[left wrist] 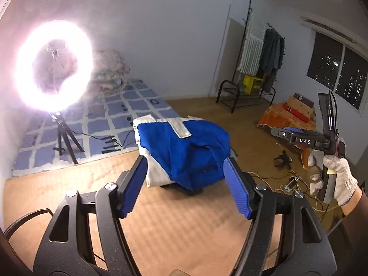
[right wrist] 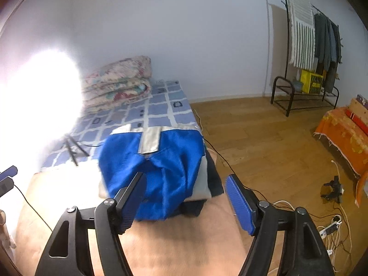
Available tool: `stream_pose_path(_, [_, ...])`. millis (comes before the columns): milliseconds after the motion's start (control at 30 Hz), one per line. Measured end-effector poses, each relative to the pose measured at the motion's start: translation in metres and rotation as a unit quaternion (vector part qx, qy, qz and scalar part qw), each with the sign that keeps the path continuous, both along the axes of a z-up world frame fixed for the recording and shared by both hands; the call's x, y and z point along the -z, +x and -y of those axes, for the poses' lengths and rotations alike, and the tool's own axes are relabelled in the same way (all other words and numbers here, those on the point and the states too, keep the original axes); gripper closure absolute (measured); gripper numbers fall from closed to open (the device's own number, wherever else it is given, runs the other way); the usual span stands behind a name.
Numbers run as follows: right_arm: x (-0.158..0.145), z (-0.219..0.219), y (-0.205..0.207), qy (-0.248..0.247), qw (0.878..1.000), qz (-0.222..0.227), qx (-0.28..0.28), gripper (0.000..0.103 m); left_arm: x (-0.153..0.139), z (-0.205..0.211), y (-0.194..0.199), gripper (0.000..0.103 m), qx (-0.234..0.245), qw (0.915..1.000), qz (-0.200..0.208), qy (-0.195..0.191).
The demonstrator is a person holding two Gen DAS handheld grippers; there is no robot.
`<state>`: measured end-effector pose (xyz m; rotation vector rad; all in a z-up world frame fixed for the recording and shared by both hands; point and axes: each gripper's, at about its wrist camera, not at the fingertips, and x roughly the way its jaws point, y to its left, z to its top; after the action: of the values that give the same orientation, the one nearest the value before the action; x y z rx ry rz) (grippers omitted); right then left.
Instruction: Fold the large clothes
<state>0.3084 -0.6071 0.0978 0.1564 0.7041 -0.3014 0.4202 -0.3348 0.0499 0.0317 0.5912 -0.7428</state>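
The folded blue-and-white garment (left wrist: 184, 151) lies ahead of and below both spread, empty claws, the left claw (left wrist: 186, 187) and right claw (right wrist: 187, 201), atop the tan surface (right wrist: 184, 248), about equally near each.

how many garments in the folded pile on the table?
3 visible. Blue-and-grey garment on top, a pale grey one under it, a dark one at the bottom, its edge showing on the right. More may be hidden beneath.
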Motion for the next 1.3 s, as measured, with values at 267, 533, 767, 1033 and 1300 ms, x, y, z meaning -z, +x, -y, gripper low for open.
stream_pose_path(267, [-0.032, -0.052, -0.088, 0.006, 1.0, 0.027, 0.0, 0.015, -0.028, -0.051, -0.088, 0.028, -0.009, 0.9998, 0.018, 0.0])
stream_pose_path(533, [-0.023, -0.092, -0.152, 0.024, 0.999, 0.042, 0.003, 0.003, -0.017, -0.088, -0.156, 0.016, -0.013, 0.9996, 0.024, -0.004])
stream_pose_path(767, [0.0, -0.131, -0.186, 0.016, 0.999, 0.051, 0.01, 0.0, 0.009, -0.109, -0.192, 0.01, -0.042, 0.9987, 0.025, 0.01])
stream_pose_path(1033, [0.014, -0.163, -0.2, -0.003, 0.998, 0.058, 0.005, 0.0, 0.024, -0.115, -0.216, 0.005, -0.068, 0.9958, 0.045, 0.041])
stream_pose_path(1300, [0.024, -0.179, -0.208, -0.033, 0.997, 0.067, 0.017, 0.0, 0.034, -0.111, -0.236, 0.0, -0.082, 0.9907, 0.076, 0.077])
